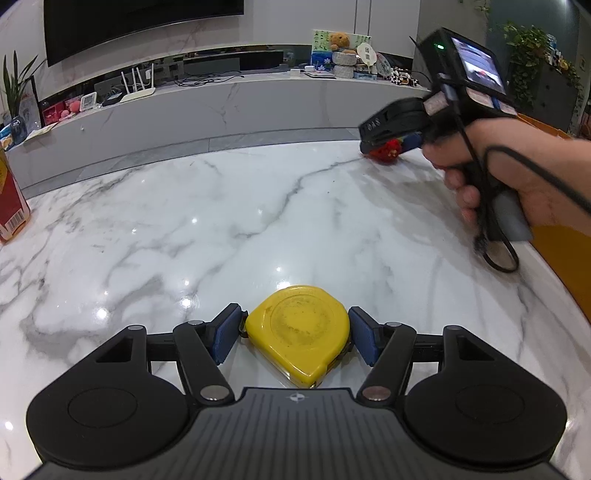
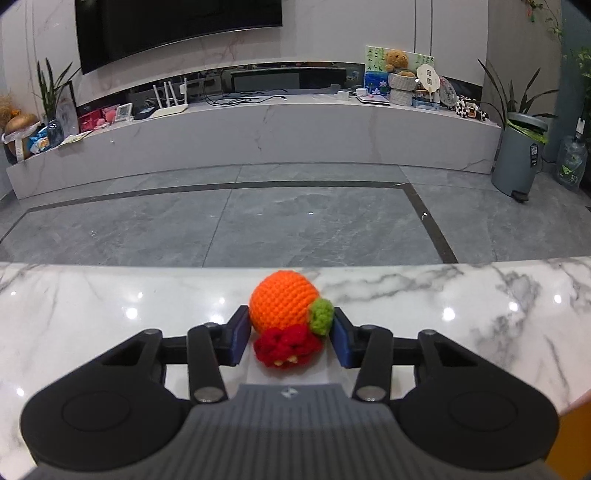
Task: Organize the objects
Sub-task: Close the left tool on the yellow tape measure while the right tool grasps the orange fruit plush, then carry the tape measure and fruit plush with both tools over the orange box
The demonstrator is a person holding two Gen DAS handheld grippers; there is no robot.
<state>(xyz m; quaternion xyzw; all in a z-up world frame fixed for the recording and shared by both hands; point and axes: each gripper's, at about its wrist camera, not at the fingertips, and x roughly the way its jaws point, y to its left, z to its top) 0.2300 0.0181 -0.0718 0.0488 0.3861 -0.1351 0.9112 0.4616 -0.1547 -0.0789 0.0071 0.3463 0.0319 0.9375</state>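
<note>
A yellow tape measure [image 1: 298,332] lies flat on the white marbled counter [image 1: 221,229], near its close edge, with the blue pads of the left gripper [image 1: 293,338] pressed against its two sides; the jaws are clamped on it. Well apart from it, toward the far right edge of the counter, a crocheted toy [image 2: 286,317] rests on the surface: an orange ball with a small green knob on one side and a red ruffled piece at its near end. The right gripper [image 2: 288,338] has it between its blue pads, the jaws drawn in against the yarn on both sides. In the left wrist view the red part of the toy shows under the right gripper's nose, and a bare hand [image 1: 491,173] holds that gripper's handle, a black cable [image 1: 498,206] looping below it. At the counter's left edge stands a red and yellow carton [image 1: 11,199]. Beyond the counter lie a grey tiled floor [image 2: 258,221], a long white ledge [image 2: 258,125] with clutter, and a dark screen [image 2: 177,26] on the wall.
</note>
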